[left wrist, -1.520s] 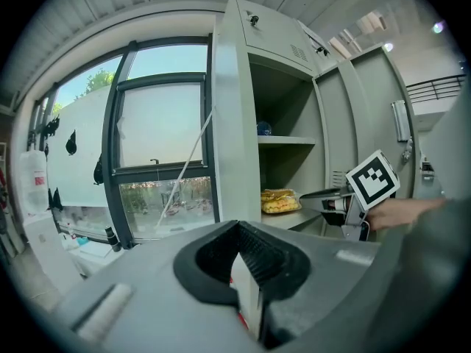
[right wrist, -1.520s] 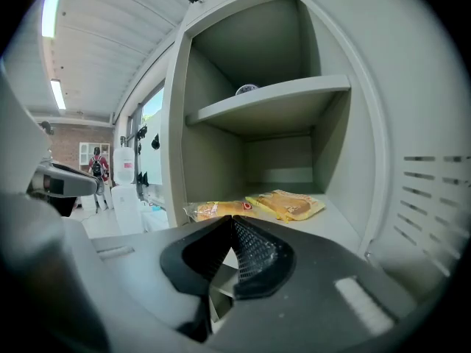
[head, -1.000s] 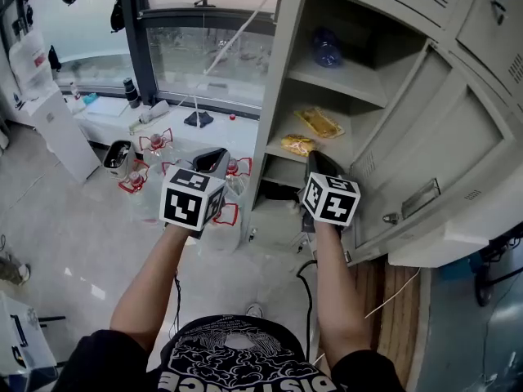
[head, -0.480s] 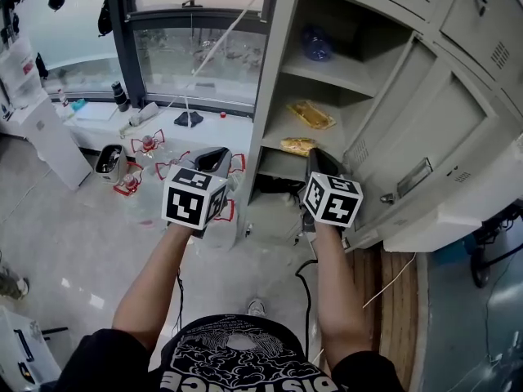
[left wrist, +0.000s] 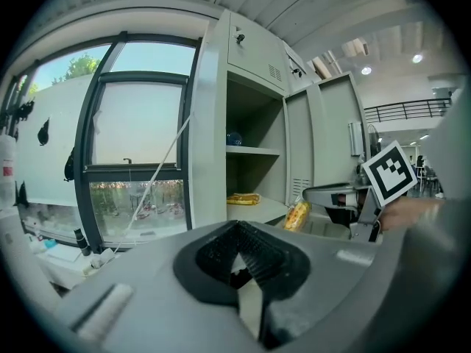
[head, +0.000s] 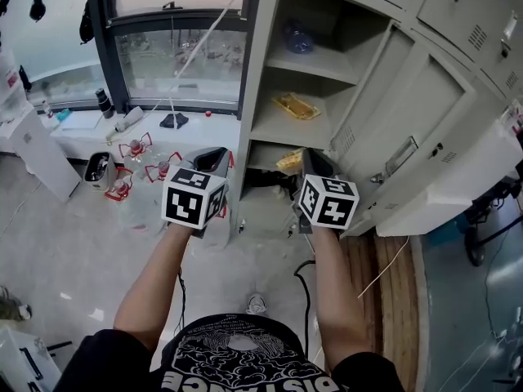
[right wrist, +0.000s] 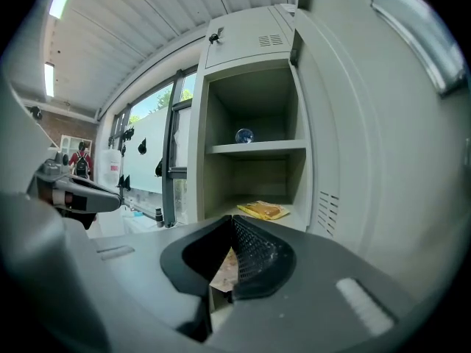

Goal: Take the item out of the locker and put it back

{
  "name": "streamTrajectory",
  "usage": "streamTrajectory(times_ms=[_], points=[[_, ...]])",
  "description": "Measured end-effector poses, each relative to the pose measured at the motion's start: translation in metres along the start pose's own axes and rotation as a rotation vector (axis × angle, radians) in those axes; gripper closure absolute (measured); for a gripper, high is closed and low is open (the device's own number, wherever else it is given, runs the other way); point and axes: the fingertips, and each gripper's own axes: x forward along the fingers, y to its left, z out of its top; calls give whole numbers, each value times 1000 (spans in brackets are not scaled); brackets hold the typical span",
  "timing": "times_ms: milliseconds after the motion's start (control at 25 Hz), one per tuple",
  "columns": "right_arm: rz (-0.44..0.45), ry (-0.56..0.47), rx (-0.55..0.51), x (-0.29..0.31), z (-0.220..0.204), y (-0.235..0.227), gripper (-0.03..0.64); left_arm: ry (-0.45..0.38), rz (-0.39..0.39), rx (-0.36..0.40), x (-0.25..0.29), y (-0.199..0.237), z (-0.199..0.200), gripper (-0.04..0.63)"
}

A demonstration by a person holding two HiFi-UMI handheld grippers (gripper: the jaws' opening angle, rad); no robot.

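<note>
The grey locker (head: 260,72) stands open. My right gripper (head: 304,162) is shut on a yellow snack packet (head: 289,161), held just in front of the middle shelf's edge. In the right gripper view the packet (right wrist: 223,265) shows between the closed jaws of that gripper (right wrist: 228,259). A second yellow packet (head: 296,106) lies on the middle shelf, and a blue bottle (head: 297,36) rests on the top shelf. My left gripper (head: 216,157) hangs left of the locker, shut on nothing. From the left gripper view I see the right gripper (left wrist: 335,195) with the packet (left wrist: 296,215).
The locker door (head: 417,129) swings open to the right, close beside my right arm. Several red-handled water jugs (head: 135,149) stand on the floor below the window sill (head: 73,121). A black cable (head: 304,276) runs along the floor by the locker's foot.
My right gripper has drawn back from the middle shelf with the yellow packet, which now hangs in front of the shelf edge. The left gripper has stayed shut at the same height.
</note>
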Motion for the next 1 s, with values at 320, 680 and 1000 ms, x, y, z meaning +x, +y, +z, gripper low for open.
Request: streamTrajectory(times_ms=[320, 680, 1000], points=[[-28, 27, 12, -17, -17, -1, 592, 15, -39, -2, -1, -9, -11, 595], [-20, 71, 26, -15, -43, -1, 592, 37, -39, -16, 3, -13, -28, 594], [25, 96, 40, 4, -61, -3, 592, 55, -26, -18, 14, -17, -40, 594]])
